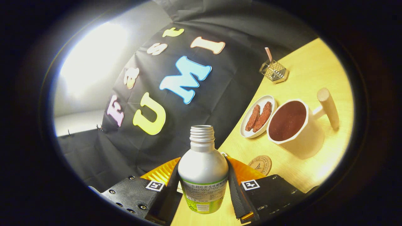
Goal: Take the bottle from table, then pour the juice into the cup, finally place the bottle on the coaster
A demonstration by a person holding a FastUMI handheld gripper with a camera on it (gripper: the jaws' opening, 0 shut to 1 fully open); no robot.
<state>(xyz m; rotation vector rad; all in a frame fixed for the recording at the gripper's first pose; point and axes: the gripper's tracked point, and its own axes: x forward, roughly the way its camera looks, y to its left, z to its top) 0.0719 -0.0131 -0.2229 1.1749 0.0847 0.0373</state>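
Note:
A silver bottle (203, 169) with a green label and an open threaded neck sits between my two fingers. My gripper (203, 188) is shut on the bottle, both black pads pressing its sides. The whole view is tilted, so the wooden table (314, 72) slopes up to the right. Beyond the right finger lies a round cork coaster (260, 164) on the table. Further on stands a white cup (293, 125) with a wooden handle (328, 108), holding a dark reddish filling.
A small white dish (258, 116) with two brown strips sits beside the cup, against the booth's black cloth wall. A wire holder (274, 71) with a striped straw stands farther back on the table.

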